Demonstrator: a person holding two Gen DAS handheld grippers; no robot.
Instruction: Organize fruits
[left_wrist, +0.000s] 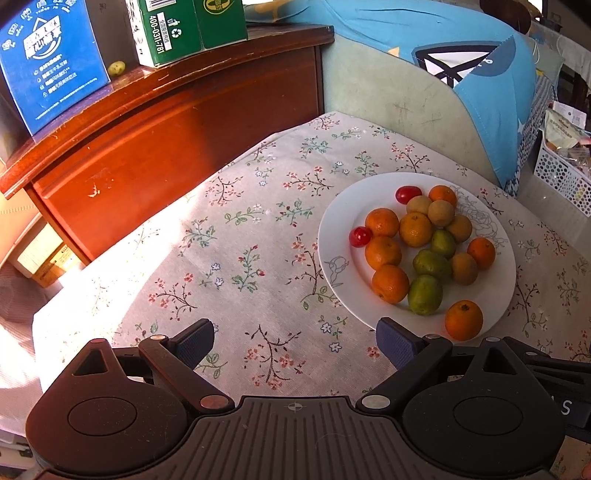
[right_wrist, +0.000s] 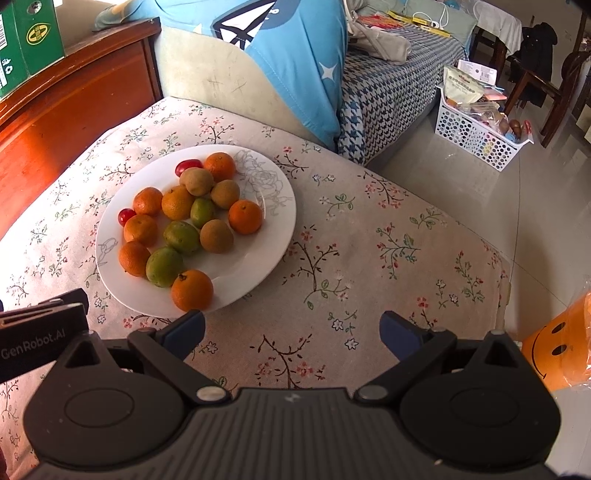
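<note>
Fruit sits in a pile on the white plate (right_wrist: 258, 254), on the table (right_wrist: 369, 266) with the flower cloth. We see oranges, green fruits, brown fruits and two small red tomatoes (right_wrist: 126, 216), all touching or just beside one another.

Closest to us is one orange (right_wrist: 192, 290) at the near rim of the plate. It is round, so no side is longer than another. We can take it from any way.

Our right hand-held gripper (right_wrist: 291, 332) is spread wide and holds nothing. That orange lies just ahead and to its left, near its left finger.

Our left hand-held gripper (left_wrist: 295, 341) is also spread wide and holds nothing. The same orange (left_wrist: 463, 319) lies ahead and to its right, just beside its right finger.

We think both are about as near, so either could reach it.

Bare cloth lies on the left and the right of the plate, so there is room to set fruit down. The table edge drops to the floor (right_wrist: 498, 184) on the far right. A wooden cabinet (left_wrist: 147, 147) stands beyond the table on the left.
</note>
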